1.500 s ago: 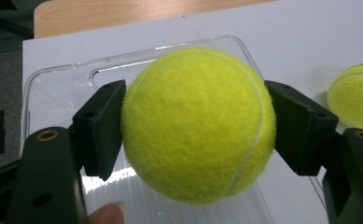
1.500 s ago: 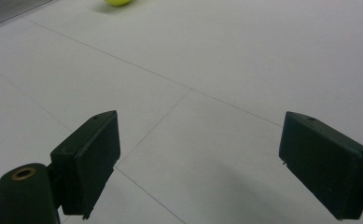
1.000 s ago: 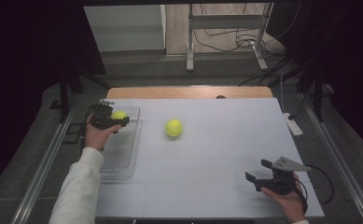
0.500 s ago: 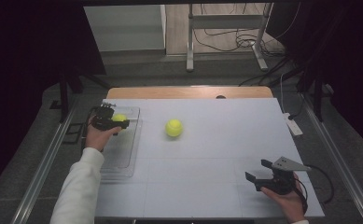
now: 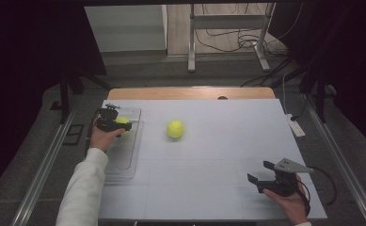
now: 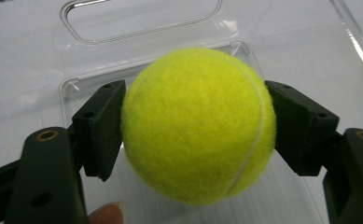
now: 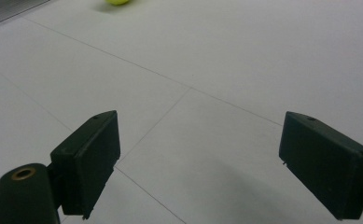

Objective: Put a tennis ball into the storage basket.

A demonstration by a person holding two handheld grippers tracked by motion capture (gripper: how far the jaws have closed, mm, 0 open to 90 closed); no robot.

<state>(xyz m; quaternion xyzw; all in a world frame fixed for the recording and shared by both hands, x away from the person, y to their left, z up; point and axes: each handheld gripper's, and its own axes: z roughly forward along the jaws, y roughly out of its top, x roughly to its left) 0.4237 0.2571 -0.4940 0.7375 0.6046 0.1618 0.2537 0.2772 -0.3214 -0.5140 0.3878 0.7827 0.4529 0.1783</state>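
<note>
My left gripper (image 5: pixel 119 123) is shut on a yellow tennis ball (image 6: pixel 198 126), its black pads pressing the ball's two sides. It holds the ball (image 5: pixel 122 121) over the far end of a clear plastic tray (image 5: pixel 124 155) at the table's left edge. A second tennis ball (image 5: pixel 175 128) lies loose on the white table (image 5: pixel 209 155), right of the tray. That ball (image 7: pixel 117 2) peeks in at the top of the right gripper view. Near the front right corner my right gripper (image 5: pixel 260 173) is open, with nothing between its jaws (image 7: pixel 198 168).
A white power strip (image 5: pixel 294 125) lies at the table's right edge. A cable (image 5: pixel 324 179) trails from the right gripper. Behind the table are a wooden strip (image 5: pixel 190 93), a metal stand (image 5: pixel 227 33) and floor cables.
</note>
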